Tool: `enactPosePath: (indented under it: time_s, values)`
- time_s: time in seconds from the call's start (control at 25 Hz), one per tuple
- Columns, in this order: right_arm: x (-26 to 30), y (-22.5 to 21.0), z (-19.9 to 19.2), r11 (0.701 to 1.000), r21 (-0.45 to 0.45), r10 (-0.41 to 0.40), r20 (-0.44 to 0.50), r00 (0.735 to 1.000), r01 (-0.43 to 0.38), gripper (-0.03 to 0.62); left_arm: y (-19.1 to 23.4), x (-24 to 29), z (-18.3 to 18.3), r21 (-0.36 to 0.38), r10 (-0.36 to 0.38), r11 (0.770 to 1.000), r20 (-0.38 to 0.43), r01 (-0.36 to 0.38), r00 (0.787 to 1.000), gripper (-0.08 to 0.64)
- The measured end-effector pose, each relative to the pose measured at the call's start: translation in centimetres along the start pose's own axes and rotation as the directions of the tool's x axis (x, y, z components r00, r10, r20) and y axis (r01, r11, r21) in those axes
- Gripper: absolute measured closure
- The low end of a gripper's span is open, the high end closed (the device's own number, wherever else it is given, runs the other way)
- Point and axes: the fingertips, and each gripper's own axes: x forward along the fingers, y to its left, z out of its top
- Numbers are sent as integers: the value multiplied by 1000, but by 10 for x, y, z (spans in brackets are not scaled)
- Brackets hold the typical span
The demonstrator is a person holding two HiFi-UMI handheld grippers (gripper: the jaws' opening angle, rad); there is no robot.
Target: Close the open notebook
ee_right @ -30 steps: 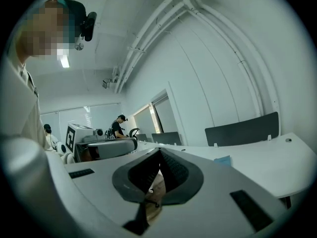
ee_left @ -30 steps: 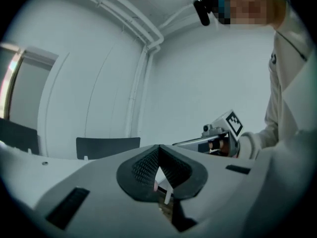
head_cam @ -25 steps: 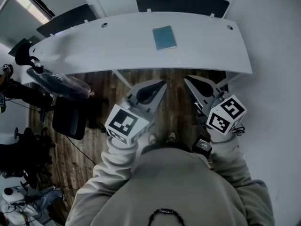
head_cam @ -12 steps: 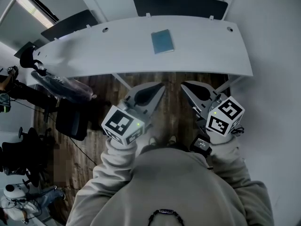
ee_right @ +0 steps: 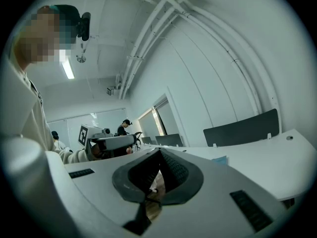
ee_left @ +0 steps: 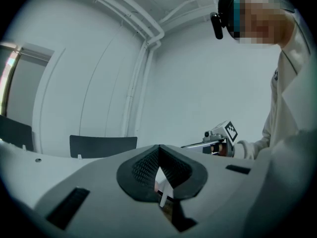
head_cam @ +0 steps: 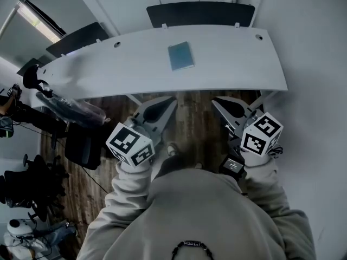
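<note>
A teal notebook (head_cam: 180,56) lies flat on the long white curved table (head_cam: 108,69), only its cover showing, so it looks closed. In the right gripper view the notebook (ee_right: 219,160) is a small blue patch on the tabletop (ee_right: 277,162). My left gripper (head_cam: 172,98) and right gripper (head_cam: 214,101) hang close to my body over the wooden floor, short of the table's near edge and well apart from the notebook. On each, the jaws meet at the tip with nothing between them.
Dark chairs (head_cam: 200,12) stand behind the table, another at the back left (head_cam: 76,37). A plastic-wrapped object (head_cam: 70,107) and black office chairs (head_cam: 81,145) crowd the floor at the left. Wooden floor (head_cam: 195,126) lies under the grippers. People (ee_right: 124,127) stand far off.
The left gripper has drifted left and slightly down in the head view, and the table and notebook have shifted left. Both grippers stay shut.
</note>
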Motion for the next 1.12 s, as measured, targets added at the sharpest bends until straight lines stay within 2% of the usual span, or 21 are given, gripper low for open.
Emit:
enactPosePath:
  time_s: [0.16, 0.28, 0.52, 0.72, 0.88, 0.96, 1.12]
  values:
    - [1, 2, 2, 1000, -18, -8, -3, 1000, 8, 572, 14, -4, 8, -3, 16, 1000, 33, -16, 999, 561]
    - [3, -5, -2, 999, -35, -19, -4, 1000, 19, 572, 18, 2, 6, 21, 0, 1000, 42, 0, 999, 561]
    - [31, -57, -4, 998, -21, -63, -4, 998, 63, 572, 66, 44, -8, -3, -24, 1000, 56, 24, 998, 561]
    - [51, -97, 6, 993, -67, -102, -77, 992, 97, 572, 101, 68, -1, -15, -23, 1000, 54, 24, 998, 561]
    - [80, -108, 12, 993, -80, -91, -90, 992, 84, 572, 135, 65, -10, -48, -1, 999, 48, 3, 999, 561]
    - [93, -120, 11, 993, -74, -102, -100, 990, 95, 572, 158, 71, -14, -87, 23, 996, 52, -18, 998, 561]
    - [129, -161, 10, 991, -61, -131, -137, 982, 123, 572, 236, 90, -22, -155, 108, 983, 45, -100, 993, 561]
